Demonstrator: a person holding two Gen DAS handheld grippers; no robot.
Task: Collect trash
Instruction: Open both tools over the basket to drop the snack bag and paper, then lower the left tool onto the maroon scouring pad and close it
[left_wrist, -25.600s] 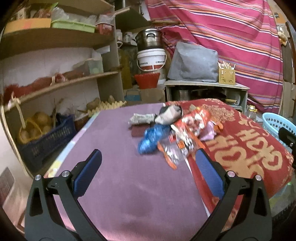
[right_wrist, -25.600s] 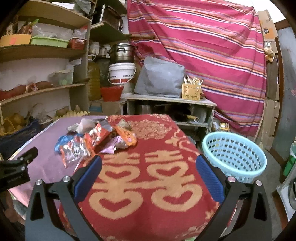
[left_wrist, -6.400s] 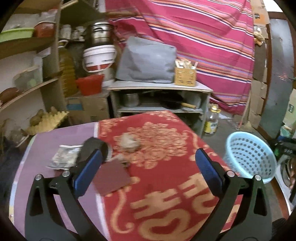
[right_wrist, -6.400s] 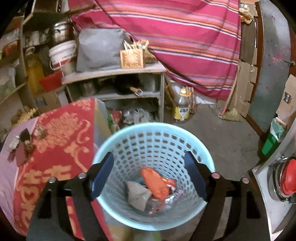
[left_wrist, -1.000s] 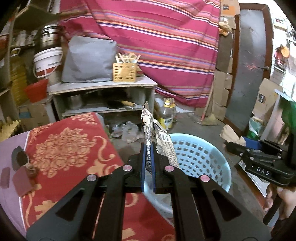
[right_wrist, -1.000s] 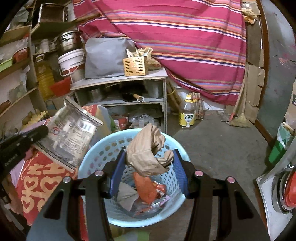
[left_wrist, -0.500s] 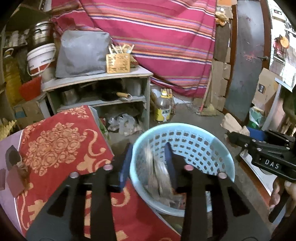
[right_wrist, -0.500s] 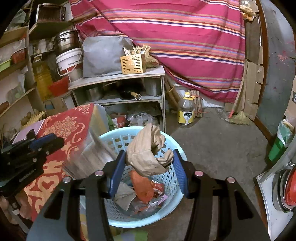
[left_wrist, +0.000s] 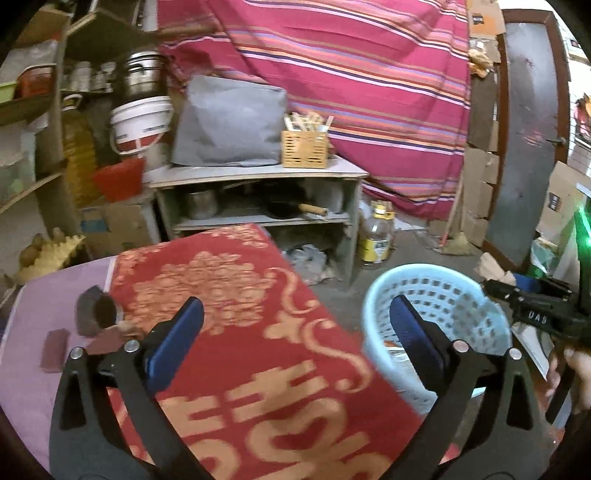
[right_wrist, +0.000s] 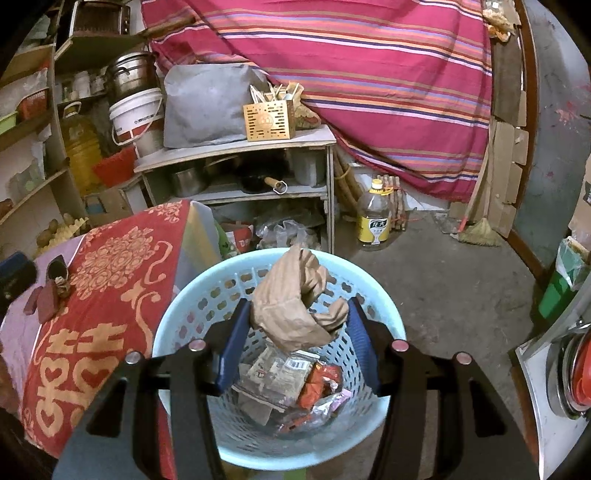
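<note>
My right gripper is shut on a crumpled brown paper bag and holds it above the light blue basket, which holds several wrappers. My left gripper is open and empty over the red cloth, with the basket to its right. A dark scrap and dark red pieces lie on the table at the left, also seen in the right wrist view.
A grey shelf unit with pots stands behind the table and basket. An oil bottle stands on the concrete floor. Wooden shelves are at the left. A striped curtain hangs behind.
My left gripper dropped the silver wrapper into the basket, opened wide and swung left over the table. My right gripper still holds the brown bag over the basket.
</note>
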